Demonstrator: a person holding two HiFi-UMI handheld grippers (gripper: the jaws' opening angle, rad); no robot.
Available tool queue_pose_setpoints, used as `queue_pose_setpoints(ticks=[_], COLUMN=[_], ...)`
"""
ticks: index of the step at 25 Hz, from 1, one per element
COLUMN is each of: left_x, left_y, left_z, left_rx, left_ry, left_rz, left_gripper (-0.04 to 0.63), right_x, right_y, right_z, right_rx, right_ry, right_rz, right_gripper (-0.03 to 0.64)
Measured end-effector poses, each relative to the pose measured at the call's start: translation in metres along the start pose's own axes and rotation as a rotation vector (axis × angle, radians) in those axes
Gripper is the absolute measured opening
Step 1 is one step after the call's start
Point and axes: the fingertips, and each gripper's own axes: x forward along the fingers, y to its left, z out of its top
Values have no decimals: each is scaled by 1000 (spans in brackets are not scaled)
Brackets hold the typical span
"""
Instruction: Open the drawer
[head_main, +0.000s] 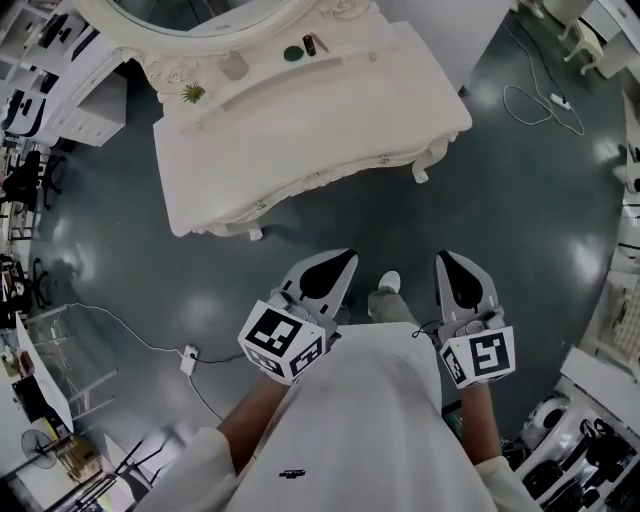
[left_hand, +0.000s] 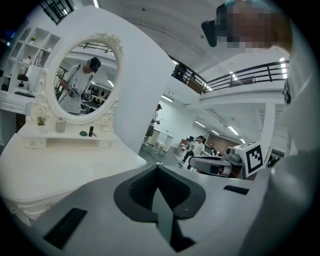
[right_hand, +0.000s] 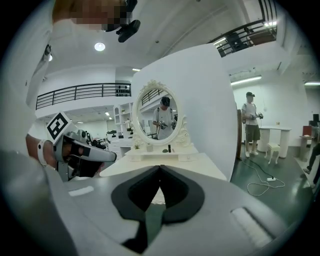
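- Drawer (head_main: 330, 180) is sitting shut in the front edge of the dresser (head_main: 300, 110), facing the person, its length running crosswise.
- Left gripper (head_main: 343, 258) and right gripper (head_main: 448, 260) are pointing toward it, well apart from it, both pinched closed and empty.
- Left one is hovering slightly nearer, as I judge it.

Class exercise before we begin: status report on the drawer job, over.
Left gripper, right gripper shut, empty. Dressing table ahead, not touched; drawer not pulled out. Floor cable off left, not in the path.
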Motion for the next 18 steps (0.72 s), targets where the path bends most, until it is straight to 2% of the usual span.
queue_pose_setpoints(ticks=[4, 11, 18], left_x=[8, 15, 33], left_y=[5, 22, 32], left_z=[-5, -13, -28], left_rx=[14, -13, -30], left_ry=[15, 17, 59], left_rz=[8, 48, 39], left_gripper=[9, 9, 9], right_x=[11, 35, 65], right_y=[-11, -25, -36], right_z=[-8, -19, -28], right_rx=[-9, 9, 4], right_ry=[10, 5, 9], right_rz=[1, -6, 2], right_gripper=[11, 12, 37])
